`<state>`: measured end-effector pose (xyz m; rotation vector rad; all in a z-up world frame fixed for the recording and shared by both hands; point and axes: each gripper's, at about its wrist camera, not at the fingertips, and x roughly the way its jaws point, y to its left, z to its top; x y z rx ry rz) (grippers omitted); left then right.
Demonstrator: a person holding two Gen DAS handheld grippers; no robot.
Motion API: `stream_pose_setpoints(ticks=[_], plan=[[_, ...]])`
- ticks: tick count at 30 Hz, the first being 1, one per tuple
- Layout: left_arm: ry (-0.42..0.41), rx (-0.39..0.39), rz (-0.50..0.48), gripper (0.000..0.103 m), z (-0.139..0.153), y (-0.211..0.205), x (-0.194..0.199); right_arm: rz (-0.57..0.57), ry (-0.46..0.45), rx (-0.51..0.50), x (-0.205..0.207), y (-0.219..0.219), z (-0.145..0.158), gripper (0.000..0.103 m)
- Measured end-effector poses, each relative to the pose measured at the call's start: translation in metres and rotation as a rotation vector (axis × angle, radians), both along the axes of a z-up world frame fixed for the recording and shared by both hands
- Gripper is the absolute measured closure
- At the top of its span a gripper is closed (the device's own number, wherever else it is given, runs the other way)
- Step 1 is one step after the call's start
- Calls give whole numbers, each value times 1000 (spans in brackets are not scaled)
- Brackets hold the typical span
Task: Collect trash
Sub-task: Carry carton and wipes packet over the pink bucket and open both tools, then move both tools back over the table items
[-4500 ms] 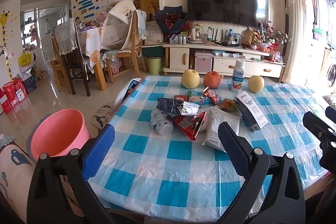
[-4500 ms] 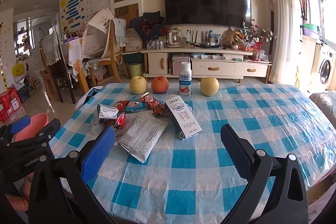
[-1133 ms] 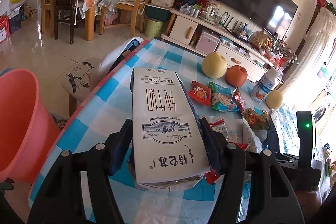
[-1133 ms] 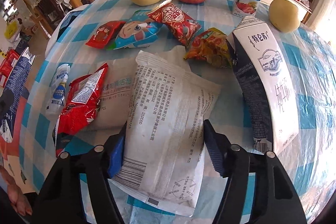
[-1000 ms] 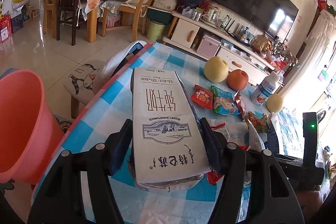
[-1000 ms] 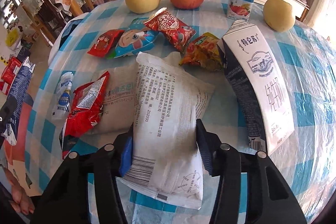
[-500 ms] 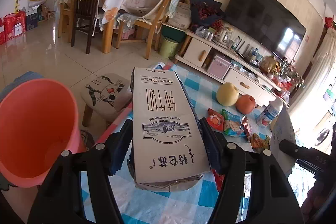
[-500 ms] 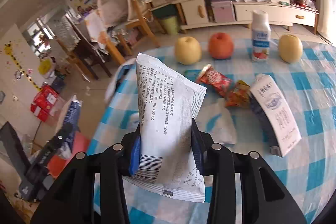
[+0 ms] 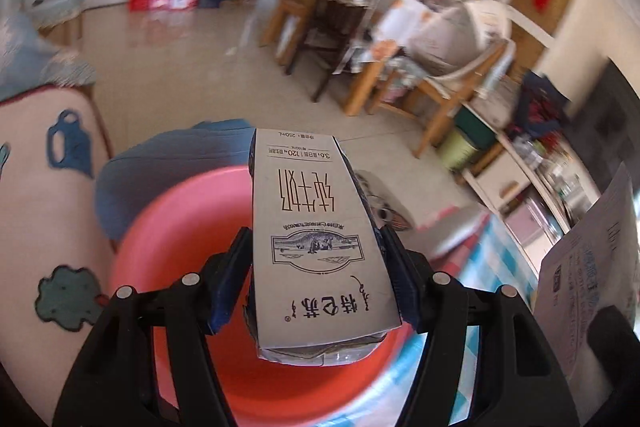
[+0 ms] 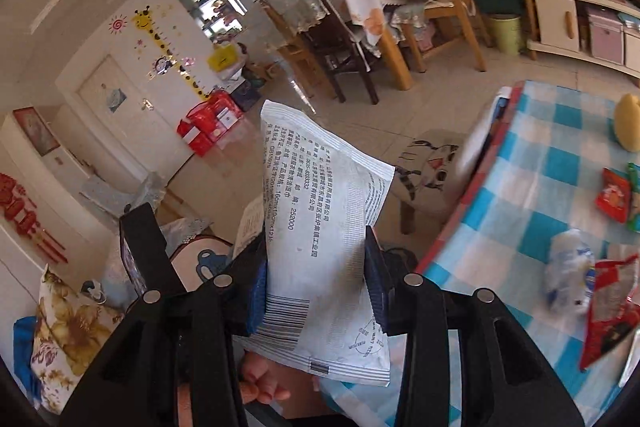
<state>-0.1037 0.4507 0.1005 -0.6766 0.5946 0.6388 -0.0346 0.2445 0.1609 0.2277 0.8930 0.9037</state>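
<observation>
My left gripper (image 9: 315,247) is shut on a grey and dark blue milk carton (image 9: 316,203), held lengthwise above the mouth of a pink bucket (image 9: 180,227) on the floor. My right gripper (image 10: 316,243) is shut on a white printed packet (image 10: 320,195), lifted off the table past its left edge. That packet (image 9: 592,259) also shows at the right of the left wrist view. On the checked table (image 10: 520,187) lie red snack wrappers (image 10: 608,307) and a crumpled white and blue wrapper (image 10: 568,267).
A cushioned stool (image 10: 428,163) stands by the table's corner. A pink patterned sofa arm (image 9: 48,207) is left of the bucket. Wooden chairs (image 9: 440,95) and a dining table sit further back. A yellow fruit (image 10: 628,123) rests on the cloth. A hand (image 10: 264,383) shows below my right gripper.
Both grippers swung left off the table. The carton went from above the cloth to above the bucket. The right gripper closed on the white packet and lifted it clear of the table.
</observation>
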Motion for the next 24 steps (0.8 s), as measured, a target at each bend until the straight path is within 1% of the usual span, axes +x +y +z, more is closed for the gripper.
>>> stream_pose_setpoints(ticks=[2,4,7,8,9,10,11,12,14,16,18,20,24], plan=[[13,-39,47,38,-8,20,-5,32,30,6,5,29,-9,60],[28,-62,68,38,-14,34,-7,49,53,-3,12,57,-20,58],[43,-67,104,38,-18,47,-6,66,92,-32,20,85,-38,52],[44,-65,111,38,-18,49,-6,54,111,-40,22,88,-44,47],[48,-57,116,35,-19,50,-5,39,129,-42,22,88,-46,39],[55,-43,119,32,-20,49,-5,26,139,-40,22,87,-49,36],[61,-27,120,28,-20,49,-4,12,138,-39,23,81,-50,30],[63,-18,121,27,-20,49,-5,-3,135,-40,23,74,-51,27],[53,7,125,23,-19,44,-10,-36,122,-49,22,53,-50,26],[20,38,125,22,-16,41,-12,-74,95,-60,19,30,-47,21],[-24,71,111,19,-13,32,-15,-116,53,-73,12,5,-43,16],[-70,113,94,18,-6,21,-16,-165,4,-93,6,-20,-40,14],[-197,236,38,13,11,-9,-17,-274,-116,-142,-8,-72,-31,13]])
